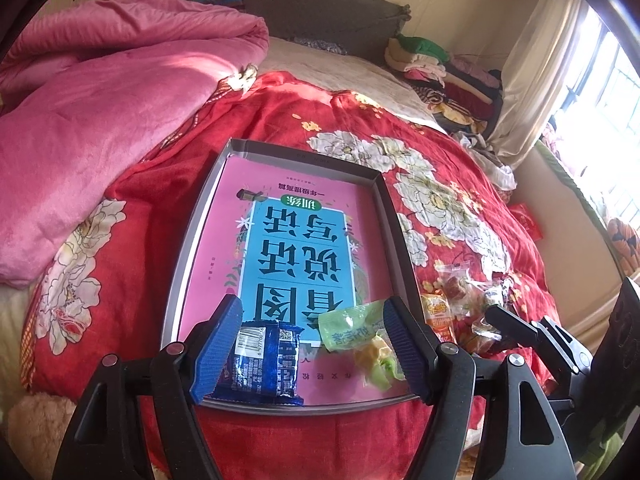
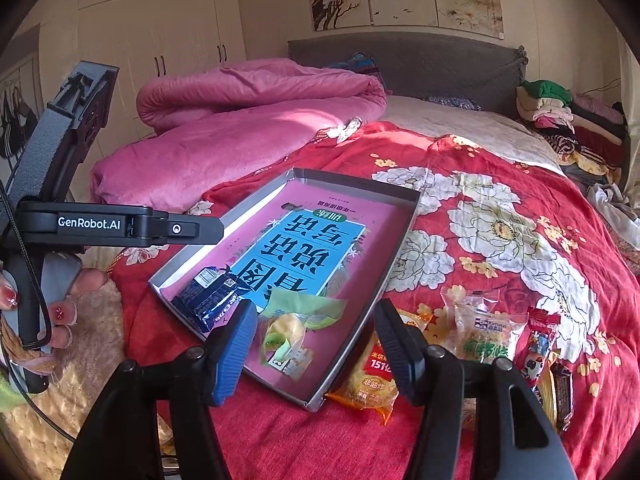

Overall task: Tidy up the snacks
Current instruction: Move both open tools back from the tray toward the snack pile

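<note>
blue snack packet (image 1: 262,364) and green-wrapped snack (image 1: 360,340): in grey tray (image 1: 192,232), near end, apart | loose snacks (image 2: 486,336): on red bedspread (image 2: 480,168) beside tray's right edge | left tongs (image 1: 312,344): open, empty | right tongs (image 2: 316,348): open, empty
</note>
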### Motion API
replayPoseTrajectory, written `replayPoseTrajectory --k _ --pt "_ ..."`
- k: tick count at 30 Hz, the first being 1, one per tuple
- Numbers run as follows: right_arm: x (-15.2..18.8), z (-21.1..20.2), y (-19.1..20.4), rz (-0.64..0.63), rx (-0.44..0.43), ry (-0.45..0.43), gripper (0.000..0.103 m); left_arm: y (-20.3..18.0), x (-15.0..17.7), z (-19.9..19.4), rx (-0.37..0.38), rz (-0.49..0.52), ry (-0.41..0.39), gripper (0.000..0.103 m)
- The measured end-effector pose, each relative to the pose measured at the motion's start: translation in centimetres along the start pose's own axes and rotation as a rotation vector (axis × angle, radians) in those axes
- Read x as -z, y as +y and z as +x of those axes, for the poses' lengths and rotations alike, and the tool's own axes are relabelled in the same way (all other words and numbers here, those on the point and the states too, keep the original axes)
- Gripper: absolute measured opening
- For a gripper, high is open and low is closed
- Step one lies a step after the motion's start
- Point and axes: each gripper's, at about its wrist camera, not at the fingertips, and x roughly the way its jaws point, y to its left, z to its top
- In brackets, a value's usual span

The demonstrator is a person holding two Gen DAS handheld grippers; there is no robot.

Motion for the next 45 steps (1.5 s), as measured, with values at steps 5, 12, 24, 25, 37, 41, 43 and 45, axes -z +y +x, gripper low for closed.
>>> replayPoseTrajectory --k 5,12,24,25,37,41,43,45 --pt "-0.1 -0.8 -0.6 0.009 0.017 -0.019 0.063 -0.6 -0.1 -0.7 0.007 0.006 -0.017 0.075" --pt "-0.2 -2.0 -1.3 0.019 0.032 -0.041 0.064 -1.5 -0.3 -1.8 0.019 0.007 -0.044 0.075" --pt "-0.1 -4.1 -2.9 0.05 0.064 -0.075 0.065 -3.2 -0.3 -2.6 0.028 0.029 -0.059 0.075" --pt "-0.1 -4.3 -3.1 0.054 0.065 -0.078 0.065 -3.3 -0.3 -2.7 0.029 0.032 -0.06 0.075" --pt "0.2 -6.0 -5.0 0.09 0.123 -0.095 0.065 -5.2 -0.1 -3.5 0.053 0.059 -0.067 0.075" --pt "0.4 -6.7 -5.8 0.107 0.145 -0.103 0.065 -5.9 -0.1 -3.7 0.061 0.072 -0.068 0.075" --pt "0.5 -7.1 -6.4 0.121 0.156 -0.111 0.065 -6.3 -0.1 -3.8 0.066 0.08 -0.068 0.075" --pt "0.5 -7.5 -6.9 0.137 0.167 -0.119 0.065 -6.7 0.0 -3.9 0.069 0.087 -0.068 0.075"
